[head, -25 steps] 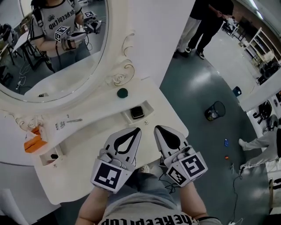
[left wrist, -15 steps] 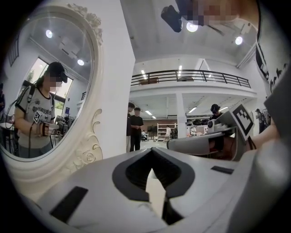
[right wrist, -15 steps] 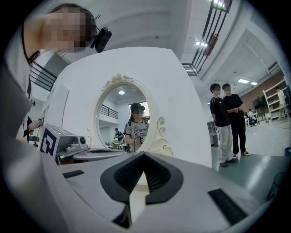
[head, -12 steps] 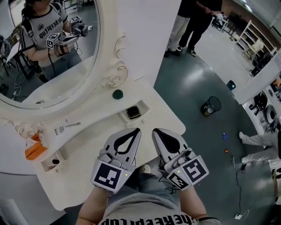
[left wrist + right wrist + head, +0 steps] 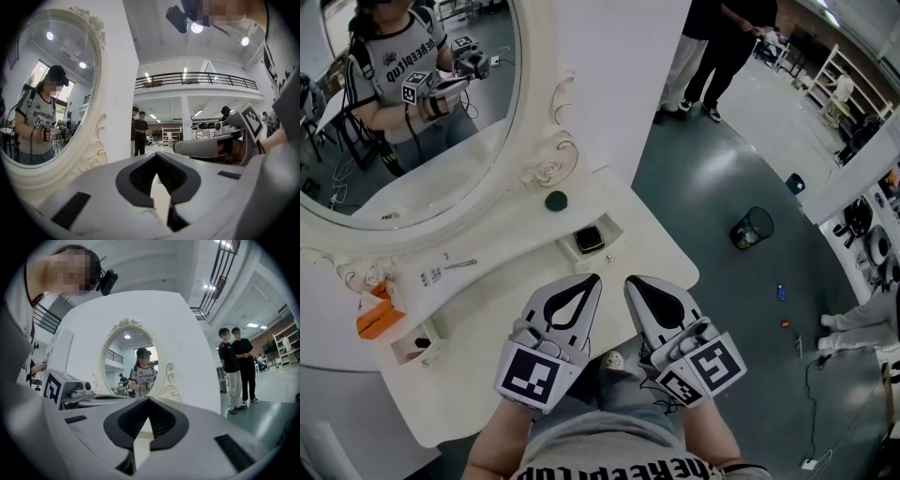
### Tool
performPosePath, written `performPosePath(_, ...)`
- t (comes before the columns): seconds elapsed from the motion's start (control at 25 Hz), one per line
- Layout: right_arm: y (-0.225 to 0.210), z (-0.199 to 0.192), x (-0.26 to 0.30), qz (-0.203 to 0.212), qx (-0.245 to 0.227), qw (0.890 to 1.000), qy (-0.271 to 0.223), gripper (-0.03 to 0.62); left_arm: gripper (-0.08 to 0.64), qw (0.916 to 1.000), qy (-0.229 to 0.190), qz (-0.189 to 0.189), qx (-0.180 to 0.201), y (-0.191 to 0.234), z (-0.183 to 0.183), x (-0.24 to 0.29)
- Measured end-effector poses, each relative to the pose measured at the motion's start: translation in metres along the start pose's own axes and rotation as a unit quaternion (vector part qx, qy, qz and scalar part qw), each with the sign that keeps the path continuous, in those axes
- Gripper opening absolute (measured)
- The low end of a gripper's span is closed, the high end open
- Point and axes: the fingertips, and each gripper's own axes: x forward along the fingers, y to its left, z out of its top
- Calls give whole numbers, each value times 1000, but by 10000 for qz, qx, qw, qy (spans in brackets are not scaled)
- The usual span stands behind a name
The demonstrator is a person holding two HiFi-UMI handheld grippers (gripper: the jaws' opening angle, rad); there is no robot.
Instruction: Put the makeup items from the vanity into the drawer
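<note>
Below the lower left rim of the oval mirror (image 5: 412,141), an orange box (image 5: 370,317) sits at the edge of the counter (image 5: 487,314). Under the mirror's bottom a thin silvery stick (image 5: 459,264) lies flat. Just below the mirror's carved scroll rests a round green pot (image 5: 556,200), and lower right of it a black square compact (image 5: 589,241) sits in a shallow recess. Well below the mirror, the left tongs (image 5: 592,277) hover with jaws together, empty. Beside them the right tongs (image 5: 630,278) are likewise pressed together on nothing. Far right of the mirror, a bin (image 5: 753,228) stands on the floor.
</note>
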Motion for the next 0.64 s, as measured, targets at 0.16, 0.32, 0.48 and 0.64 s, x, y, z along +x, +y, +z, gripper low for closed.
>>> performPosePath(0.16, 1, 0, 0, 15, -12, 10000, 6, 11, 14, 10000, -9, 12, 9, -1, 0, -1)
performPosePath(0.32, 2, 0, -1, 30, -25, 10000, 2, 11, 14, 10000, -18, 28, 23, -1, 0, -1)
performPosePath(0.48, 2, 1, -2, 41, -30, 10000, -1, 11, 14, 10000, -17, 25, 14, -3, 1, -1)
performPosePath(0.64, 3, 4, -2, 55, -40, 10000, -21, 11, 14, 10000, -19, 21, 23, -4, 2, -1)
